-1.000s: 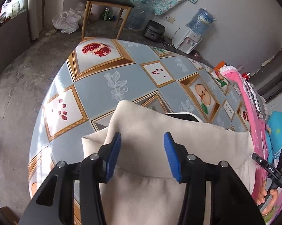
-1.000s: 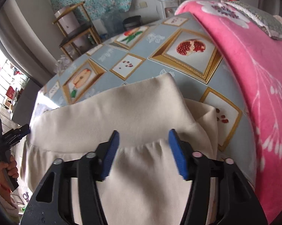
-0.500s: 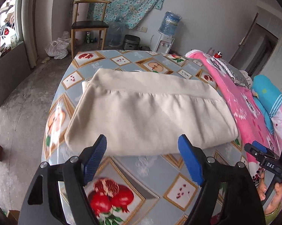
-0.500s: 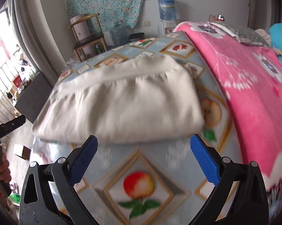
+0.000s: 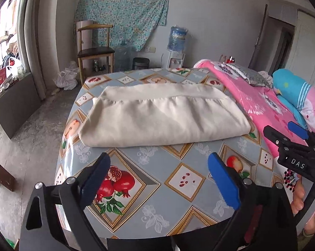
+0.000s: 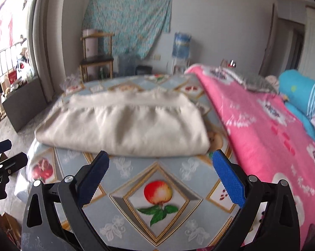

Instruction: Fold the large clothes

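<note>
Cloth (image 5: 163, 117) folded on table (image 5: 149, 179); fold looks done. My left claw (image 5: 157, 179) and right claw (image 6: 160, 177) wide, empty (next: fresh garment, probably).

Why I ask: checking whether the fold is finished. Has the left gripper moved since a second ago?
Yes. The left gripper has pulled back off the cream garment toward the table's near edge, jaws open.
</note>
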### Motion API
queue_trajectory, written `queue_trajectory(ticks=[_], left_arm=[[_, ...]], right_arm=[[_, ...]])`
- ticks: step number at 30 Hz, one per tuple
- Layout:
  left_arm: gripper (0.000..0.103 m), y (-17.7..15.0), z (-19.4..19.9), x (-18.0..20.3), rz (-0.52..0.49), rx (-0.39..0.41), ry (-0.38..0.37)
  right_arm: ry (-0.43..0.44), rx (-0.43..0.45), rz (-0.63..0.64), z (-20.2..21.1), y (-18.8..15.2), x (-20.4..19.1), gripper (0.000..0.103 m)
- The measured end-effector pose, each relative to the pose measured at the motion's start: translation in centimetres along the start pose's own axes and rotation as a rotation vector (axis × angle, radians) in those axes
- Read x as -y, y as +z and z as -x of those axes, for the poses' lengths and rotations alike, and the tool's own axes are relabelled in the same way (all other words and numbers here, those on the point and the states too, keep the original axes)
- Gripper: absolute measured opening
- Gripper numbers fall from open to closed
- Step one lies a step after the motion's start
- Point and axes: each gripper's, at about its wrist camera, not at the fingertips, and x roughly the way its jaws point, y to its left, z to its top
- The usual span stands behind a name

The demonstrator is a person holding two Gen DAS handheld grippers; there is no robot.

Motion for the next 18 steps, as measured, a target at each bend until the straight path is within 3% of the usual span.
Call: queue_trajectory(ticks=[2, 8, 15, 18], left_arm=[[0.098, 0.6, 1.1, 0.0, 0.000, 0.033, -0.010], [0.098, 1.1, 3.1, 0.8, -0.001, 0.092, 0.061], [0.098, 1.0, 2.9, 2.2, -0.034, 0.134, 0.283], [0.098, 1.0, 2.0, 2.3, -0.041, 0.108, 0.337]], right_arm=[[0.027, 0.033, -0.021, 0.9, 0.4, 0.3, 0.096], [0.074, 0.023, -0.076, 1.6, 0.7, 0.7, 0.096], [0.022, 0.013, -0.089, 1.7, 0.4, 0.6, 0.096], [-0.009, 0.003, -0.078, 1.4, 0.2, 0.4, 0.096]])
